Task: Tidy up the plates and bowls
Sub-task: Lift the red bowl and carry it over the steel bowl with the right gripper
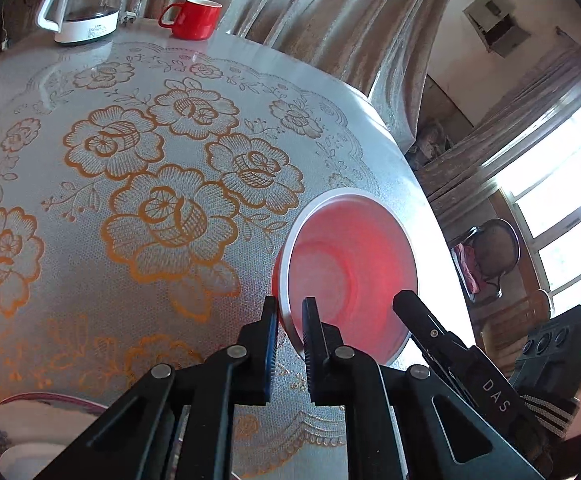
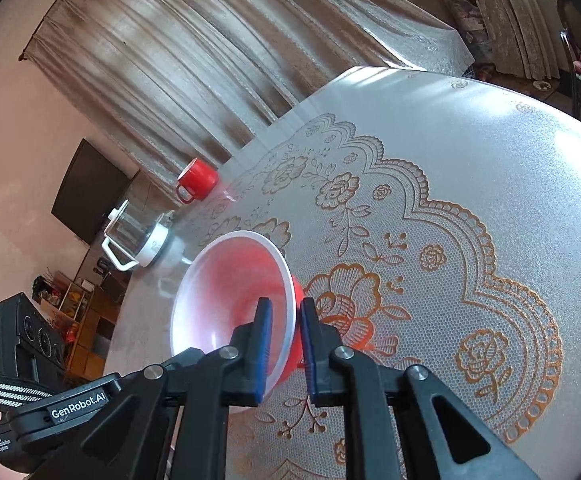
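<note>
A red bowl (image 1: 350, 264) with a white rim is held tilted above the table between both grippers. My left gripper (image 1: 292, 320) is shut on the bowl's rim at its near left side. My right gripper (image 2: 286, 324) is shut on the opposite rim of the same bowl (image 2: 230, 292); its finger also shows in the left wrist view (image 1: 418, 320). The left gripper's body shows at the lower left of the right wrist view (image 2: 50, 400). A white dish with a red rim (image 1: 30, 420) sits at the lower left of the left wrist view, partly hidden.
A round table (image 1: 90, 280) has a lace-pattern cloth with orange roses. A red mug (image 1: 194, 18) and a glass kettle (image 1: 82, 4) stand at its far edge. Curtains, a window and a chair lie beyond the table.
</note>
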Available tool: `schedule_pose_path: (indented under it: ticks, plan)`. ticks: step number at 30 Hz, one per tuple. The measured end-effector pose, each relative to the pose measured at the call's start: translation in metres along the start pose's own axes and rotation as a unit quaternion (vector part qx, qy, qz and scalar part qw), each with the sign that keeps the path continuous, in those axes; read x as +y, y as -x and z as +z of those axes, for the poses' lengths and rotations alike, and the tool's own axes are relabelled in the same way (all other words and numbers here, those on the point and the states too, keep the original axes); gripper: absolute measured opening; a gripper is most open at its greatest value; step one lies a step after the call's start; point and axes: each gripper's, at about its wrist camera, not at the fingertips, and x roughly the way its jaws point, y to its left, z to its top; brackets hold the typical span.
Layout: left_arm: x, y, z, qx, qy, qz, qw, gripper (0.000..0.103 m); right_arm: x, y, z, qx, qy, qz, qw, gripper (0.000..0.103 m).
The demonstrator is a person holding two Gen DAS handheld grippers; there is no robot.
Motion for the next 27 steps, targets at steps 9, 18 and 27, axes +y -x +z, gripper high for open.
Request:
schedule_pose_path:
  ticks: [9, 18, 27]
  plan:
    - [0.030, 0.056, -0.022, -0.030, 0.012, 0.007, 0.9995, 0.011, 0.037, 0.012, -0.028, 0.015, 0.018, 0.037, 0.999, 0.013]
    - [0.059, 0.112, -0.047, -0.078, 0.012, 0.031, 0.9964, 0.011, 0.086, 0.018, -0.056, 0.031, 0.054, 0.072, 0.995, 0.015]
    - [0.091, 0.157, -0.070, -0.114, 0.027, 0.037, 0.9925, 0.011, 0.131, 0.023, -0.083, 0.046, 0.090, 0.104, 0.989, 0.015]
